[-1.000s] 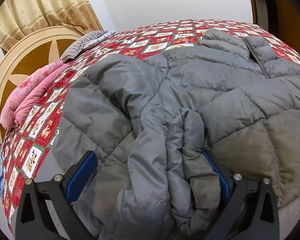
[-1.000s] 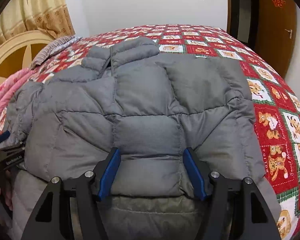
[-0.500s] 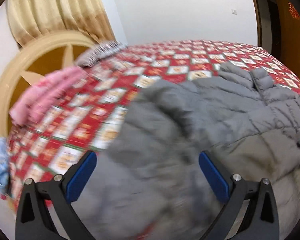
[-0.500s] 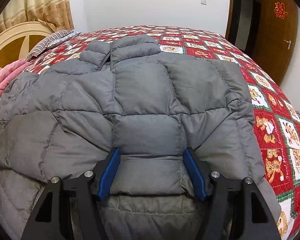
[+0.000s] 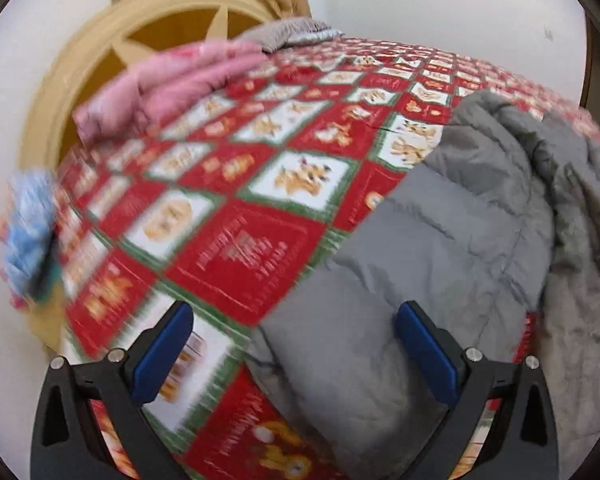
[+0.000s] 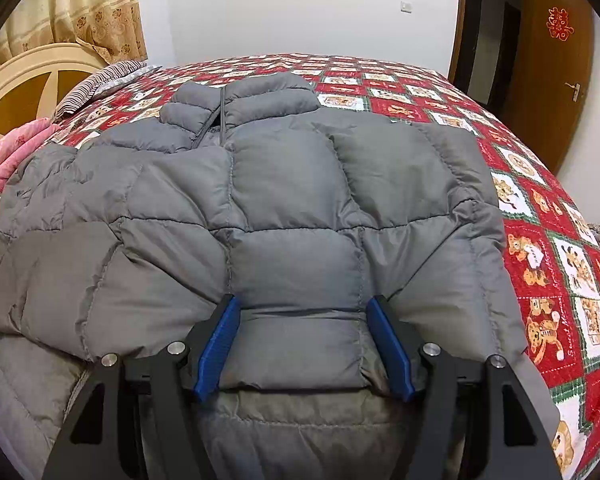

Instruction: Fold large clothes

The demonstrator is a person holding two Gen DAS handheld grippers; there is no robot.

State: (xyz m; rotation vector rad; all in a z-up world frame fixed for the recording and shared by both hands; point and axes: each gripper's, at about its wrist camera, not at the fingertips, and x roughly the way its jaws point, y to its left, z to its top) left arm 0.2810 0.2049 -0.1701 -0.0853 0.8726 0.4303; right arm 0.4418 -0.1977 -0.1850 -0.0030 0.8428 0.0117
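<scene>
A grey quilted puffer jacket (image 6: 292, 200) lies spread on the bed, collar at the far end, both sides folded inward. My right gripper (image 6: 304, 344) is at its near hem with the blue pads wide apart on either side of a puffed panel, open, not clamping it. In the blurred left wrist view the jacket's left edge (image 5: 440, 248) lies at the right. My left gripper (image 5: 296, 352) is open and empty above that edge and the bedspread.
The bed has a red, white and green patchwork bedspread (image 5: 240, 216). Pink bedding (image 5: 168, 80) and a striped pillow (image 6: 100, 88) lie by the round headboard (image 5: 60, 92). A blue cloth (image 5: 28, 232) is at the left edge. A brown door (image 6: 552, 72) stands at the right.
My left gripper let go of the folded sleeve and swung left off the jacket, now over the bedspread. The right gripper has stayed at the hem.
</scene>
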